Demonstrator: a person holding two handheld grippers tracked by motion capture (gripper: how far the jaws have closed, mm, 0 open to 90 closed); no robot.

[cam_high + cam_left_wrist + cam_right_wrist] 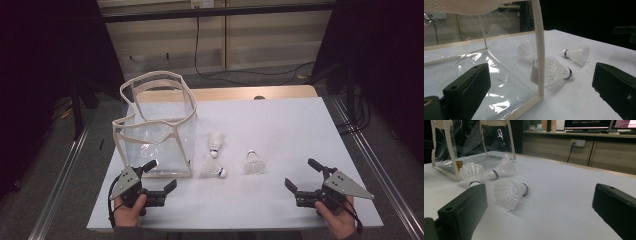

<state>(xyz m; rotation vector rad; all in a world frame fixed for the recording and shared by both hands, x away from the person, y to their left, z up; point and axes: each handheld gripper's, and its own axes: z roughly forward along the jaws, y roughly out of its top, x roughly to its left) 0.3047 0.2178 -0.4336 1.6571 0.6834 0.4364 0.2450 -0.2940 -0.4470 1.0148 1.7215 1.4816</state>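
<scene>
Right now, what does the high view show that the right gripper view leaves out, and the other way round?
High view adds: the person's hands and a black cable on the floor beyond the table. Right gripper view adds: monitors and a wall socket. Shared: the clear bag, three shuttlecocks, the white table, and the right gripper, fingers open.

A white-topped table (pixel 280 125) with a bare wooden strip (pixel 240 93) along its far edge stands on a grey floor (pixel 260 82). Behind it, a black cable (pixel 196 45) drops down a pale panelled wall (pixel 270 40) and trails across the floor. Metal rails (pixel 60 175) flank the table. Seen from the right gripper view, a wall socket (pixel 577 143) sits below lit monitors (pixel 586 123).
</scene>
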